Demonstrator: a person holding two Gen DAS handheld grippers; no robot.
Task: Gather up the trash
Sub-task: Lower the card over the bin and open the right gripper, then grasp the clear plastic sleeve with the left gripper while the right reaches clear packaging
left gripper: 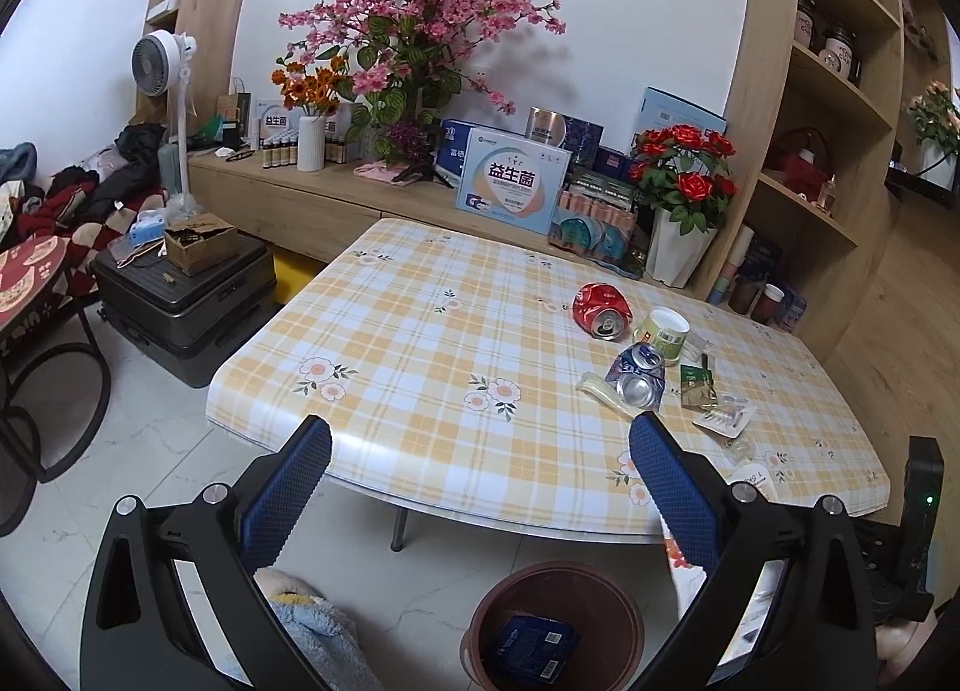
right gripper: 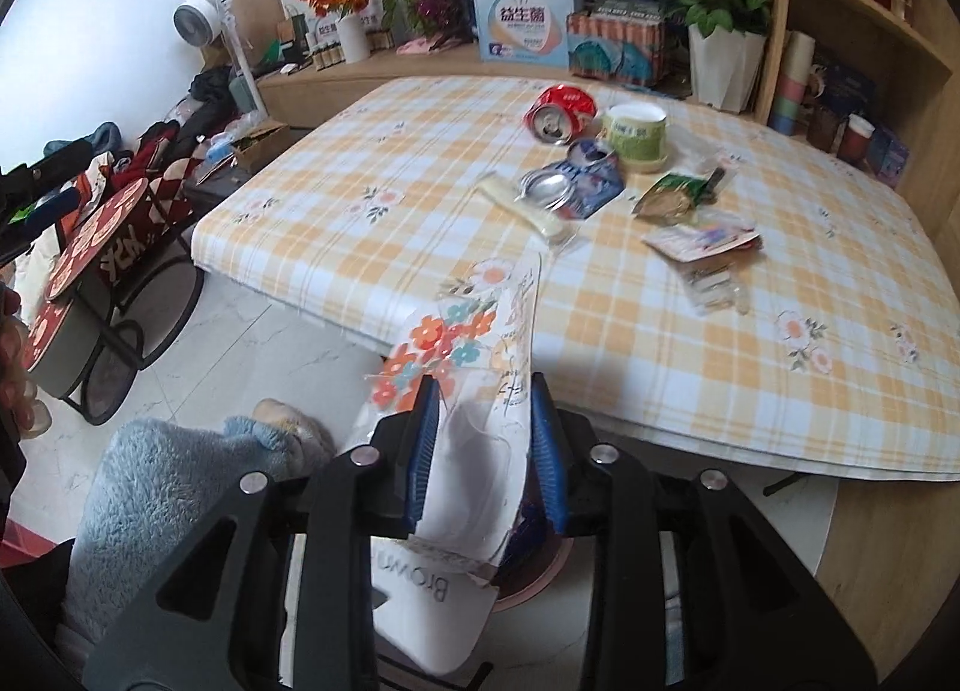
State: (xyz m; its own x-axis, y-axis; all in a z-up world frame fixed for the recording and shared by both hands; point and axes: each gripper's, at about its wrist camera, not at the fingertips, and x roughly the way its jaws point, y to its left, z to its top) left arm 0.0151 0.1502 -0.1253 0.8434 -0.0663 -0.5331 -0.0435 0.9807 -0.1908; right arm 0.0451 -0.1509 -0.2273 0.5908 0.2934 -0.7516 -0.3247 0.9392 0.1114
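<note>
One blue packet (left gripper: 529,644) is lying in the bin (left gripper: 480,619). Right tongs (right gripper: 483,439) are clenching a floral wrapper (right gripper: 456,343) above the bin; left tongs (left gripper: 480,445) are hanging released. Cans (left gripper: 602,311) and wrappers are waiting on the table (left gripper: 420,331).

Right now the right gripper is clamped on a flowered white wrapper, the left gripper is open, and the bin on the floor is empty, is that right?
Not quite. The bin is not empty: the left wrist view shows a dark blue packet inside. The rest holds: the right gripper is clamped on the flowered white wrapper, and the left gripper is open.

Yellow-checked floral tablecloth (left gripper: 420,331), red can (left gripper: 602,310), blue can (left gripper: 637,377), brown bin (left gripper: 480,619).
</note>
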